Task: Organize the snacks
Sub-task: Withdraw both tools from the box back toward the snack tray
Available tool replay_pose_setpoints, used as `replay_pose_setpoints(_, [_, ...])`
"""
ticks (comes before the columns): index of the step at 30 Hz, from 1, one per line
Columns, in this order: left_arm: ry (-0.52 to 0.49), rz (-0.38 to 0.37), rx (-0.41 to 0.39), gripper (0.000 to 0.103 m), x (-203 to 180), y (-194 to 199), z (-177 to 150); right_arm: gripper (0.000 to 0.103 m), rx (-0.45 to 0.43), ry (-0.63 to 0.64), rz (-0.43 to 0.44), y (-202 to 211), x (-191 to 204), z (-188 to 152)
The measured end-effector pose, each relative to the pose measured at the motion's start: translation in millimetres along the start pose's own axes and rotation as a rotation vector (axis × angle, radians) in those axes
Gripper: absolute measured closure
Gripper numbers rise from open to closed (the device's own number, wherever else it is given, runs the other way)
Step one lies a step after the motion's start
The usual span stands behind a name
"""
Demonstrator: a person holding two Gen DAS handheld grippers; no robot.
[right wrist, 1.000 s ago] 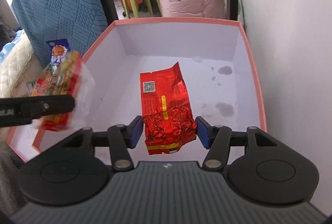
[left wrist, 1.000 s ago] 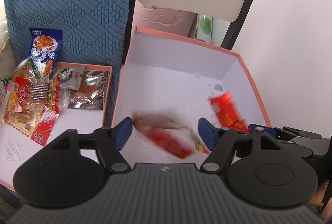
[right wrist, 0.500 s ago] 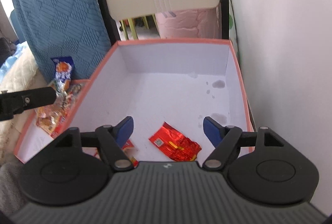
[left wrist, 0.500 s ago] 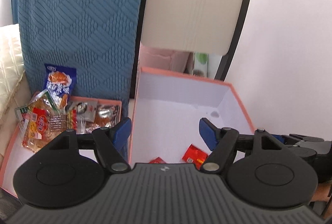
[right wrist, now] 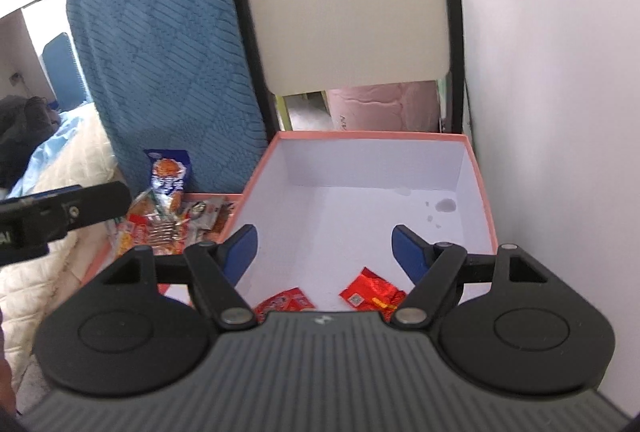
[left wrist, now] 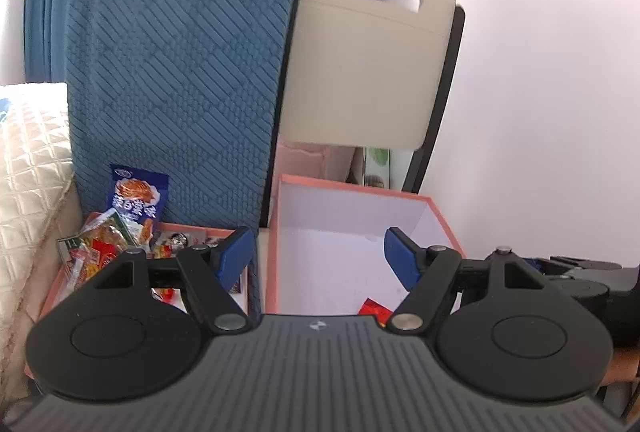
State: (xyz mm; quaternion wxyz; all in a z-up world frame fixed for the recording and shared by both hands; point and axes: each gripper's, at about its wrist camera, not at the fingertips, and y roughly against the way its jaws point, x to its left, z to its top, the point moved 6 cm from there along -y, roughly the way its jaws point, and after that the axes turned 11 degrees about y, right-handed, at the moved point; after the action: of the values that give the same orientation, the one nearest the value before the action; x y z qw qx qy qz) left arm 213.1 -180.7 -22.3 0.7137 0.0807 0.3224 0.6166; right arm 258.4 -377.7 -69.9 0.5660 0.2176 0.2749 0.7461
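Nearest the cameras, the left tongs (left wrist: 320, 256) and the right tongs (right wrist: 324, 252) both stood wide apart with nothing between their blue pads. Below the right tongs, two red snack packets (right wrist: 372, 294) lay flat on the near floor of the tall white box (right wrist: 486, 207), one close beside the other.

The unsorted snack pile (right wrist: 168, 224) sat in the shallow tray (left wrist: 208, 232) just left of the box, with a blue packet (left wrist: 136, 197) propped upright against the blue cushion (left wrist: 180, 71) behind.

The likely trouble was the wall between tray and box: a low sweep sideways could catch a pad on that rim or drag a limp packet over it. The propped packet might also topple if the pile were disturbed. Open room was above the box; the wall (right wrist: 560, 111) hemmed in the right side, and the chair back (right wrist: 344, 11) closed the far end.
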Motion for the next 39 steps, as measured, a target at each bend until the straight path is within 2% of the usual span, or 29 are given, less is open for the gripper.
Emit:
replay_pose_setpoints(6, [0.000, -0.004, -0.061, 0.026, 20, 28, -4, 0.027, -0.054, 0.031, -0.018, 17, 22, -3])
replay_pose_setpoints(13, [0.019, 0.002, -0.074, 0.026, 44, 48, -10, 0.027, -0.072, 0.052, -0.006, 26, 51, -11])
replay_pose_setpoints(27, [0.082, 0.047, -0.053, 0.026, 100, 69, -24, 0.027, -0.063, 0.081, 0.046, 28, 103, -25])
replay_pose_setpoints(39, [0.119, 0.074, -0.034, 0.026, 128, 77, -36, 0.027, -0.020, 0.119, 0.086, 27, 136, -41])
